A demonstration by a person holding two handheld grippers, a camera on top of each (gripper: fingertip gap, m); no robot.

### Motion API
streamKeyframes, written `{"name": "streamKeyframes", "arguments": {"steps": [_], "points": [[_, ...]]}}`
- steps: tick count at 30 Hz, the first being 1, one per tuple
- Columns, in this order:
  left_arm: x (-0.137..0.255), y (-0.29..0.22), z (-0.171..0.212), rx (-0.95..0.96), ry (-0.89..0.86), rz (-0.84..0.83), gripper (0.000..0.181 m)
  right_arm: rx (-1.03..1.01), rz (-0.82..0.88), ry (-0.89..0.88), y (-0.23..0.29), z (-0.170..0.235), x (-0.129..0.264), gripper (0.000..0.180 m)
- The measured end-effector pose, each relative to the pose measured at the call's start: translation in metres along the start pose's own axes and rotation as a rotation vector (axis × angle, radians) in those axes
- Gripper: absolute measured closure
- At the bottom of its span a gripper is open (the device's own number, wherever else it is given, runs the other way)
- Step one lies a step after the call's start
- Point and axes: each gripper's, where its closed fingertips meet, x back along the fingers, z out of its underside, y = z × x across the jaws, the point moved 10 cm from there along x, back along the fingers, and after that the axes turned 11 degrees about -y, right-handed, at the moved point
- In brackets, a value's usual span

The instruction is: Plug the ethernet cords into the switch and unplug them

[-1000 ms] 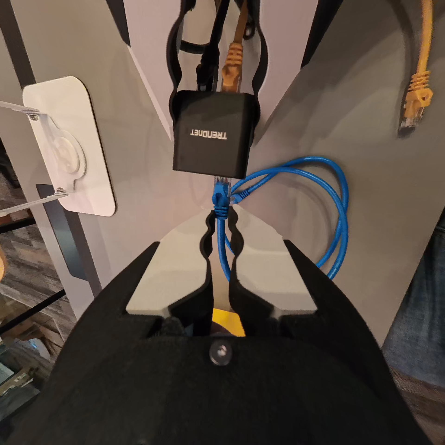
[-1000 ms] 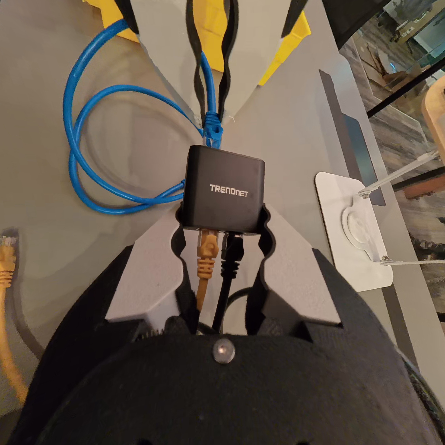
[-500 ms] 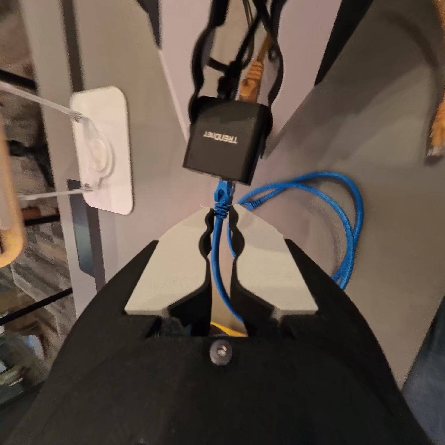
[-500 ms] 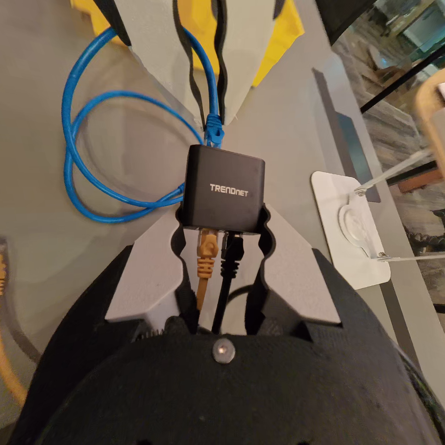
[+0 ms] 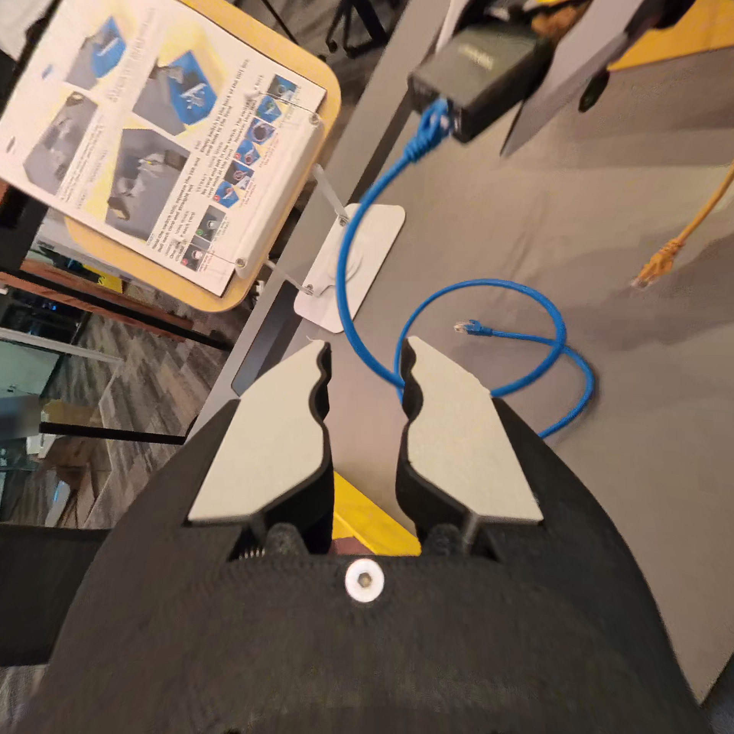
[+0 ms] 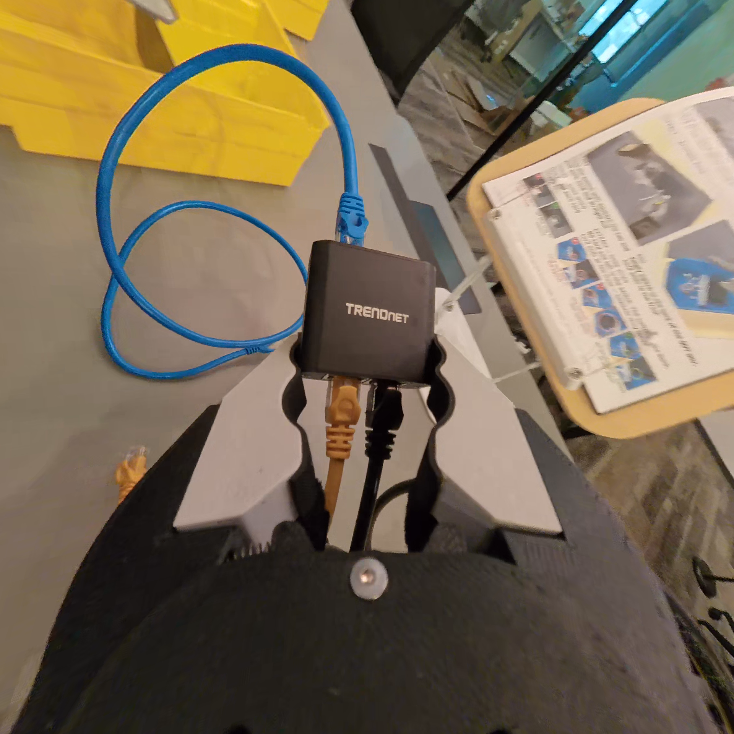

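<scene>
The right gripper, seen in the lower centre of the right wrist view, clamps the near end of a small black plastic network switch, its grey fingers pressed against the box's two sides. An orange ethernet cord and a black cable are plugged into the switch's near face and run back between the fingers. At the far face, just above centre frame, the plug of a blue ethernet cord sits in a port; the cord loops across the grey tabletop at left, below yellow plastic bins in the upper left. A second orange plug lies loose at the lower left, beside the gripper body.

In the left wrist view, the left gripper stands open at lower centre with nothing between its fingers, a clear gap showing the table and a yellow bin edge behind. The blue cord passes in front of and beside its tips, apart from them, rising to the switch in the upper right, where the image is blurred. The cord's free blue plug lies on the table right of centre. A loose orange cord end lies at far right. A printed instruction sheet on a tan board fills the upper left, above a white stand base.
</scene>
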Motion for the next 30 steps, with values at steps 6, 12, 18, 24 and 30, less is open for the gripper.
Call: {"name": "streamKeyframes", "arguments": {"steps": [6, 12, 18, 24, 30], "points": [[0.023, -0.001, 0.02, 0.207, -0.076, 0.039, 0.147, -0.034, 0.261, -0.033, -0.064, -0.028, 0.071, 0.119], [0.022, -0.015, 0.037, 0.235, -0.07, 0.06, 0.148, -0.016, 0.477, -0.044, -0.126, -0.038, 0.156, 0.119], [0.005, -0.029, 0.043, 0.228, -0.048, 0.111, 0.148, 0.057, 0.582, 0.091, -0.164, -0.035, 0.218, 0.119], [-0.002, -0.037, 0.048, 0.208, -0.029, 0.125, 0.148, 0.072, 0.617, 0.172, -0.18, 0.017, 0.238, 0.119], [-0.004, -0.035, 0.052, 0.228, -0.025, 0.122, 0.148, -0.039, 0.636, 0.163, -0.168, 0.09, 0.224, 0.119]]}}
